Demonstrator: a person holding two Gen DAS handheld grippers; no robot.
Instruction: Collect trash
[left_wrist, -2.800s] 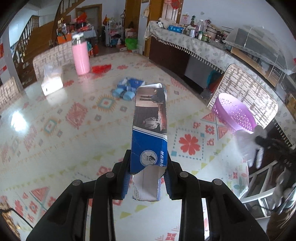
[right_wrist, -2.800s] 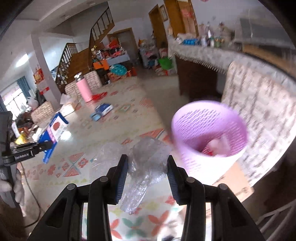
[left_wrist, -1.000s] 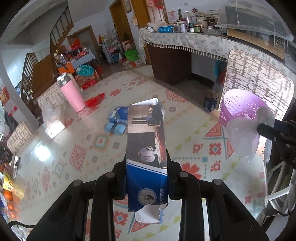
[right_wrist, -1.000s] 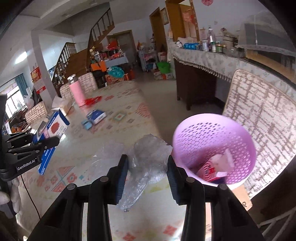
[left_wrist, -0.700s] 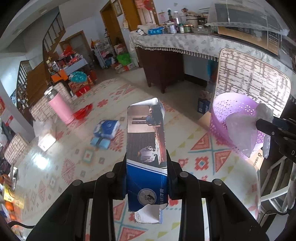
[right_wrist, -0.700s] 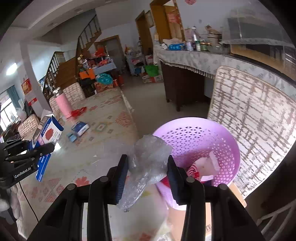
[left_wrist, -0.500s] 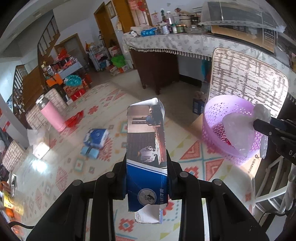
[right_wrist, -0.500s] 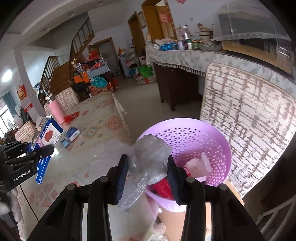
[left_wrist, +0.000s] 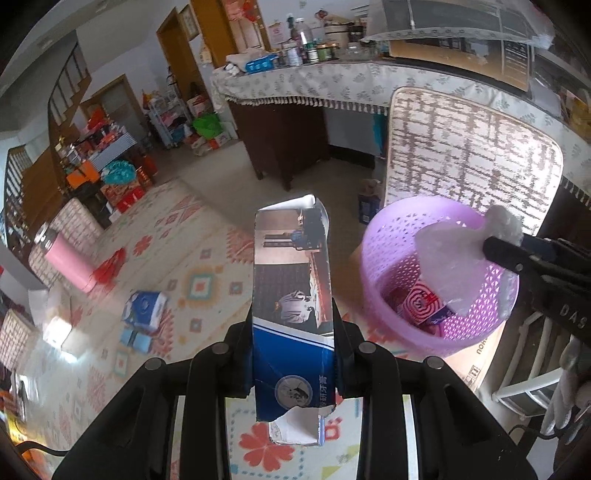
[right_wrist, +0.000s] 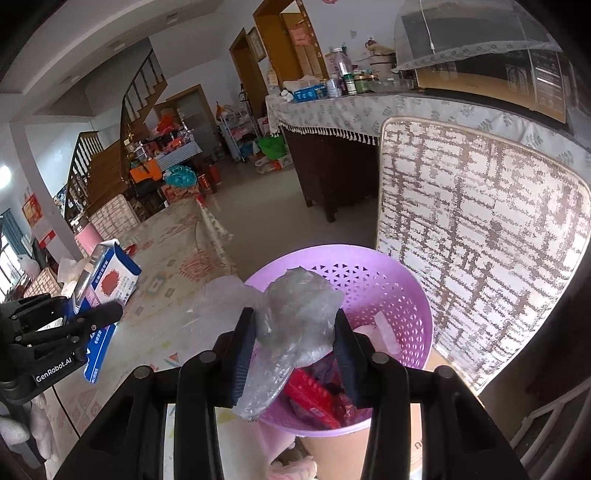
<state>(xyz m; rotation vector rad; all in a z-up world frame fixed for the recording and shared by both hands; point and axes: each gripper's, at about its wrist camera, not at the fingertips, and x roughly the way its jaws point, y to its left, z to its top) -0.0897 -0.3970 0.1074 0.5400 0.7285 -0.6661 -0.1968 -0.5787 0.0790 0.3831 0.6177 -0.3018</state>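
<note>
Item: purple basket (right_wrist: 402, 295), your landmark, standing on a cardboard box beside the tabletop edge, with red packets and a white wrapper already inside. Change noted: over the last seconds both your hands have carried across the patterned tabletop (left_wrist: 192, 258) toward it, so the basket now looms large in both views. Right gripper (right_wrist: 293, 354): jaws clamped on the crumpled clear plastic bag (right_wrist: 295, 317), now held over the basket's near rim; you look ready to release. Left gripper (left_wrist: 293, 354): jaws clamped on the blue carton (left_wrist: 291, 295), upright, to the left of the basket and short of it. Remaining near the pink flask (left_wrist: 66, 262), far from the basket: blue packets (left_wrist: 144, 310).
</note>
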